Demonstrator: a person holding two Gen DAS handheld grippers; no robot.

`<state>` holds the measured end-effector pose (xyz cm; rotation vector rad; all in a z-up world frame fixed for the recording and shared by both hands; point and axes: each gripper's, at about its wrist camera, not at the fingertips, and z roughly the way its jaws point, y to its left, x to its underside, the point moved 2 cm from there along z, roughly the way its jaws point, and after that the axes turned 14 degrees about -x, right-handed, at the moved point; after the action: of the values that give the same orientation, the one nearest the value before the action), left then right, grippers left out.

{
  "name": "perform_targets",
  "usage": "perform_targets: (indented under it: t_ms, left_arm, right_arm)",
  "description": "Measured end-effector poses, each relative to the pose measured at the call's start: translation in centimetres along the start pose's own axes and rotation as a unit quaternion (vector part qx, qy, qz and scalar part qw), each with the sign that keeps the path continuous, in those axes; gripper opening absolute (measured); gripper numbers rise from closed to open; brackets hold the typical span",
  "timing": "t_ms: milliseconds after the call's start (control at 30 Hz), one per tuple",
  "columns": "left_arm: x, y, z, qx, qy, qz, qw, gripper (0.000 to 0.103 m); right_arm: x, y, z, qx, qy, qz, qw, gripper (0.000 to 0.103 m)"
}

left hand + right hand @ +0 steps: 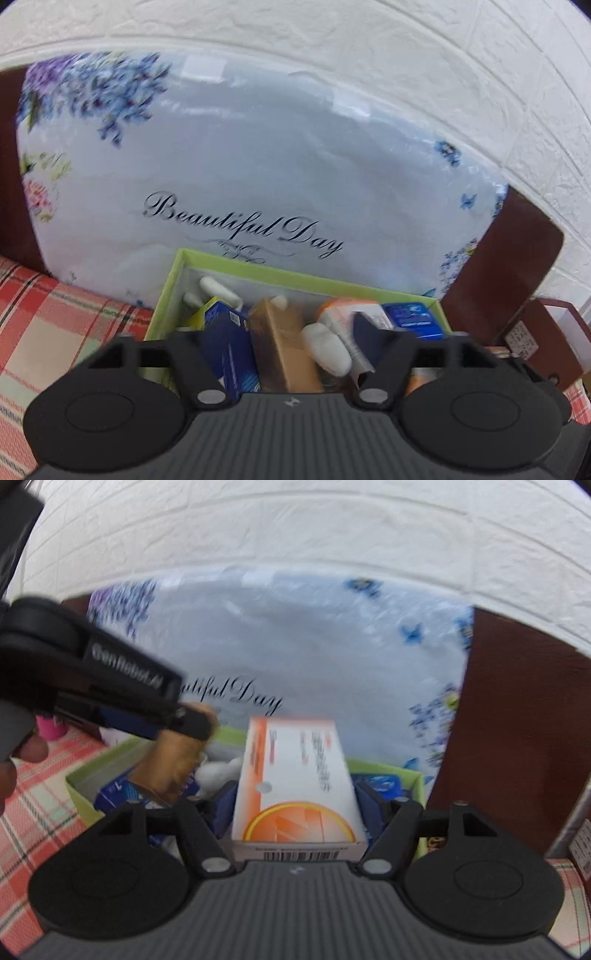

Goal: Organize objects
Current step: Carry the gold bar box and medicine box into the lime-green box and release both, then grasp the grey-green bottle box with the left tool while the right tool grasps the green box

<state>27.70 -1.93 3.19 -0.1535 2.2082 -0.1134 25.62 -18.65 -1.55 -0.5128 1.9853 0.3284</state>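
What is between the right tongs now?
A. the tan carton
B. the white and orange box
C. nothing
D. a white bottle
B: in the right wrist view the white and orange box sits between the right tongs, above the green tray; the tan carton is at the left tongs.

1. "Beautiful Day" stands in black script on the floral pillow; the right wrist view shows only its end, "utiful Day".
2. "GenRobot.AI" stands in pale letters on the side of the left gripper.
3. A barcode is on the near end of the orange-and-white box; the box's other print is too blurred to read.
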Motion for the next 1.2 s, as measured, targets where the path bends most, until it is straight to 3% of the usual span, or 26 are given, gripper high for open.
perform_targets:
  t_ms: [67,200,333,433,600,867,1200]
  left_arm:
    - [0.6,0.3,-0.2,0.010,-0.008,-0.003,0.9999,0.081]
    - [1.1,0.5,-0.3,0.004,0.018,-0.017,0.9997,0.081]
    - [1.4,0.2,-2.3,-0.006,0.022,-0.014,0.9996,0.081]
    - [2.2,-0.3,-5.2,-0.005,0.002,0.001,1.0000,0.081]
    - [5.1,-0.8,-9.5,0.004,0.005,0.022,0.9997,0.084]
    - [10.5,-1.4,-11.9,0.026,0.049,0.049,0.9972,0.084]
    - [15.8,4.5,-11.2,-0.038,0.055,0.014,0.9977,0.084]
  right_arm:
    - [0.9,0.5,0.3,0.017,-0.002,-0.020,1.000,0.092]
    - [2.1,0.7,0.0,0.034,-0.003,-0.031,0.999,0.099]
    - [2.1,0.2,-1.6,0.039,-0.014,-0.008,0.999,0.100]
    - [1.7,0.4,-4.0,0.045,-0.037,0.008,0.998,0.103]
    - [2.7,1.4,-8.4,0.054,-0.061,0.017,0.997,0.103]
    - [7.0,3.6,-13.1,0.065,-0.040,0.040,0.996,0.103]
    - [12.6,5.8,-13.3,0.038,0.024,0.104,0.994,0.103]
